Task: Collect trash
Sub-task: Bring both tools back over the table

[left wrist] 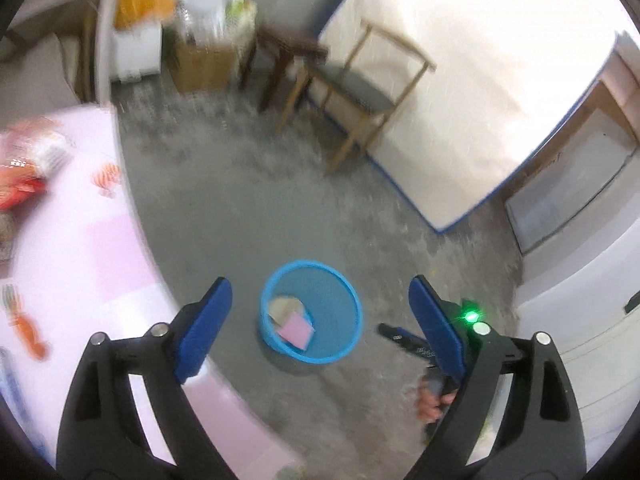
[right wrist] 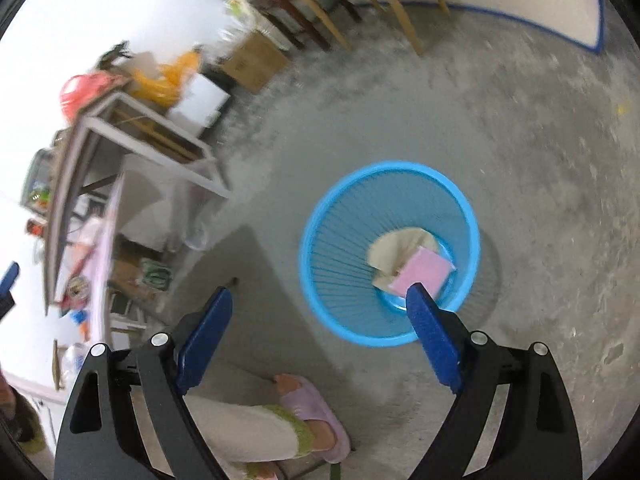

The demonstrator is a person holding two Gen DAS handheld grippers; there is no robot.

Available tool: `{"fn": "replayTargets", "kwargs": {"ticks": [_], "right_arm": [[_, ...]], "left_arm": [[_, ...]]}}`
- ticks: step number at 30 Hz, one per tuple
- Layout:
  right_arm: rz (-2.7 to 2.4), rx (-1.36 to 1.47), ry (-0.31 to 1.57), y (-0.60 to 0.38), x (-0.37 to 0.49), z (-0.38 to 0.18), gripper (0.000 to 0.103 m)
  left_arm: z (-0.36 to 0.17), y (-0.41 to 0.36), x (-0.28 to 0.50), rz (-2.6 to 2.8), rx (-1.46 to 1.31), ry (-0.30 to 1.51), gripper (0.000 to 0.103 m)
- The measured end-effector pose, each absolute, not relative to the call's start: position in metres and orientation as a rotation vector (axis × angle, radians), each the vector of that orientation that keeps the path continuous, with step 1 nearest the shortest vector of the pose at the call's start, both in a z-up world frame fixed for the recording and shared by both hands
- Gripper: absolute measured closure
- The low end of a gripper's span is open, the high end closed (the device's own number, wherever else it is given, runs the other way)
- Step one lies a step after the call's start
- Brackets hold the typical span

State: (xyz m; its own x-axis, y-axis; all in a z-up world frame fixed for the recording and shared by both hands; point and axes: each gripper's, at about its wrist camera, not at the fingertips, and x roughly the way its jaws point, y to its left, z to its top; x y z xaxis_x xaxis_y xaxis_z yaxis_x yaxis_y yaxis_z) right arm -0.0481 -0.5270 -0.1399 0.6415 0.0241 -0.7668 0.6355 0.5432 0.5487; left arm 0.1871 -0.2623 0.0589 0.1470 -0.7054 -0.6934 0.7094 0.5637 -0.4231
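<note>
Trash, a pink card [right wrist: 422, 272] on crumpled beige paper, lies in the round blue mesh bin [right wrist: 320, 256]; both claws, left gripper [left wrist: 320, 312] and right gripper [right wrist: 320, 320], gape empty (blurred views), so a hasty sweep could topple it.

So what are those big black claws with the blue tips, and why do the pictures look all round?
Those claws are two grabbers that a person holds, one in each hand. A small wide-eyed camera on each looks along its fingers, so everything bends round. One picture comes from the left gripper, the other from the right gripper. Both are wide open and hold nothing. Below, on the grey floor, stands a blue trash basket with a pink sheet and crumpled beige paper inside. The left picture also shows a pink table.
</note>
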Motion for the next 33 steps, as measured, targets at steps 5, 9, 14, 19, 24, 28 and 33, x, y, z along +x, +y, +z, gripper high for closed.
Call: {"fn": "replayTargets", "kwargs": {"ticks": [5,9,14,19,24,28,33], "right_arm": [[-0.292,0.874,0.783,-0.479,-0.028,-0.085,0.017],[-0.166,0.778,0.778,-0.429,0.007,-0.042,0.017],[-0.022,0.672,0.802,-0.368,0.049,-0.011,0.017],[0.077,0.574,0.916,-0.306,0.086,-0.008,0.017],[0.193,0.438,0.999,-0.245,0.104,-0.007,0.018],[0.188,0.248,1.078,-0.206,0.121,-0.012,0.032],[0.207,0.135,1.132,-0.184,0.136,-0.022,0.044]], "left_arm": [[0.083,-0.154,0.144,-0.949,-0.005,0.851,0.01],[0.083,-0.079,0.116,-0.844,-0.039,0.782,0.01],[0.071,0.004,0.092,-0.67,-0.158,0.743,0.009],[0.049,0.055,0.079,-0.53,-0.198,0.738,0.009],[0.026,0.073,0.084,-0.529,-0.253,0.789,0.009],[0.013,0.064,0.092,-0.548,-0.232,0.796,0.009],[0.011,0.058,0.095,-0.561,-0.185,0.754,0.009]]}}
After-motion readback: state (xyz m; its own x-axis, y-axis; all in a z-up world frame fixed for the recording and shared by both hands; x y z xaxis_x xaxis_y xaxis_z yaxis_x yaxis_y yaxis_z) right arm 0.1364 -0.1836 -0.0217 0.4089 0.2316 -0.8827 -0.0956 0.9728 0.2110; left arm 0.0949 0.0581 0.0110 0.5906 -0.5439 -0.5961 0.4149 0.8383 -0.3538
